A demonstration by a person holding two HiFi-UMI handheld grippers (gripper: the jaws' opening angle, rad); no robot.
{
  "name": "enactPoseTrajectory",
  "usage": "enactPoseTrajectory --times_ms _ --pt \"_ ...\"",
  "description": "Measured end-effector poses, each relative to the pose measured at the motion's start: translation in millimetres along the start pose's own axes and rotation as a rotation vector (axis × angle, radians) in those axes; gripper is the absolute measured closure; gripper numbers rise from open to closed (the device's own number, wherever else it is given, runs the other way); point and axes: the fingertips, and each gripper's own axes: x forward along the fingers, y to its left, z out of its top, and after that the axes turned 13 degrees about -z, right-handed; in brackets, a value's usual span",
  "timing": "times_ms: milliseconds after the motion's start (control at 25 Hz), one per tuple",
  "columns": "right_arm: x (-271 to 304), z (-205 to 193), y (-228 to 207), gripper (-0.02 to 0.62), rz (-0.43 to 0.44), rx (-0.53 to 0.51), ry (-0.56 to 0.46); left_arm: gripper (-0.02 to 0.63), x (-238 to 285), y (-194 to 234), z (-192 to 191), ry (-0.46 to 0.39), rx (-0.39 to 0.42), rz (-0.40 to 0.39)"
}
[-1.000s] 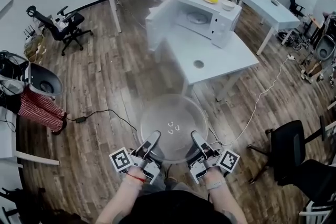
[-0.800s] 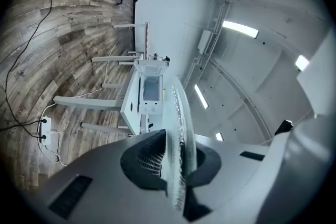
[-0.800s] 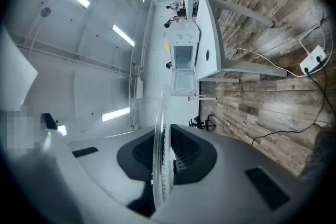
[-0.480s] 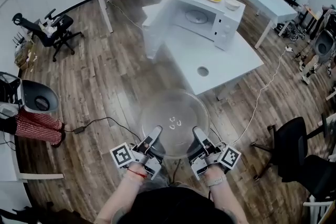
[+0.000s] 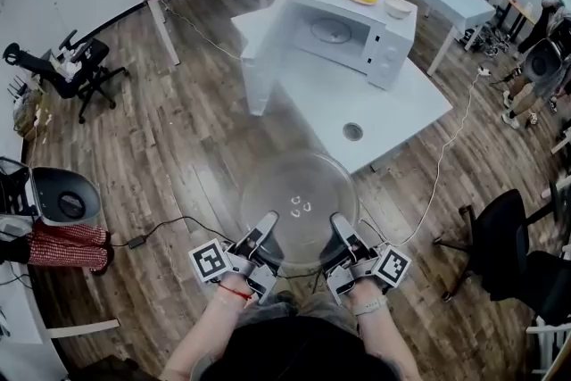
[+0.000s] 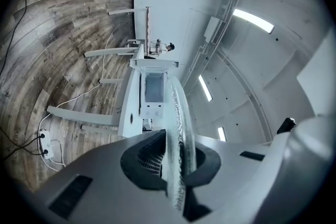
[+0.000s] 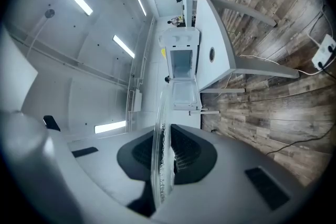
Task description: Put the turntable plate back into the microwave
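Above the floor (image 5: 178, 147), turntable plate (image 5: 299, 201) pinched by left tool (image 5: 265, 226) and right tool (image 5: 340, 225), microwave (image 5: 343, 31) closer than before.

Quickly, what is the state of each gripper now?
Left gripper: shut on the turntable plate, at its near rim.
Right gripper: shut on the same turntable plate.

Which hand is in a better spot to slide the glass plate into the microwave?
Neither alone: left gripper and right gripper both clamp the plate rim. Right maybe slightly, since the open microwave door stands on the left.
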Motion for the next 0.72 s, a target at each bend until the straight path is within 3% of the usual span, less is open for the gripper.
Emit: enactPoseTrajectory --times_ms 720 --pt "37 39 -8 0.557 -0.026 0.019 -0.060 0.574 46 32 27 0.033 -0.053 0.019"
